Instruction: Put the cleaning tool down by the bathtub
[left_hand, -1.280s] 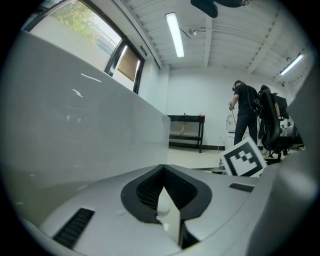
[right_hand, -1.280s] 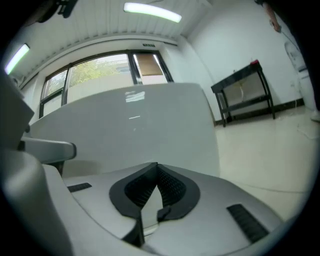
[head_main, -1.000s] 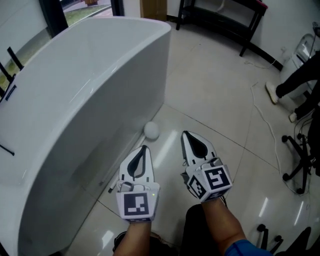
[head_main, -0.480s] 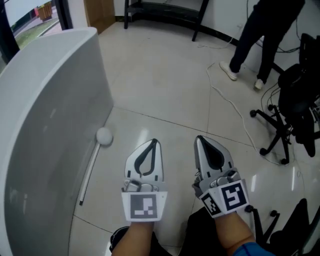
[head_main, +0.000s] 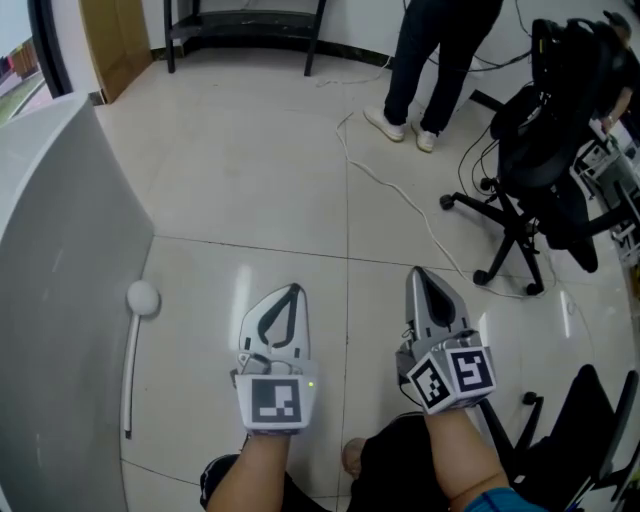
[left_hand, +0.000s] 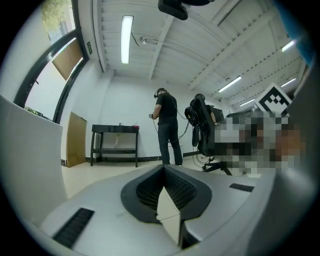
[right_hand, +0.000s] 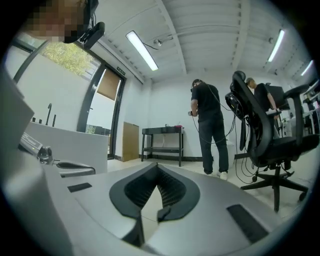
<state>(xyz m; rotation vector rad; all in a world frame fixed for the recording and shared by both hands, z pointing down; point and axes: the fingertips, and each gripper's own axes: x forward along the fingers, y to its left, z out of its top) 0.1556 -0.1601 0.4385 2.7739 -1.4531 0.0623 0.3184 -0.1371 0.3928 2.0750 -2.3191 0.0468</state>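
1. The cleaning tool (head_main: 133, 350), a thin white stick with a round white head (head_main: 143, 298), lies flat on the tiled floor (head_main: 250, 200) just beside the wall of the white bathtub (head_main: 60, 300), with its head pointing away from the person.
2. The left tongs (head_main: 290, 295) are pressed together and pinch nothing. They are held level over the floor, to the right of the tool and apart from it.
3. The right tongs (head_main: 422, 280) are also pressed together and empty, and sit beside the left pair.
4. Farther off, a person (head_main: 440, 60) stands near a black office chair (head_main: 545, 150), and a white cable (head_main: 400, 195) trails across the floor.
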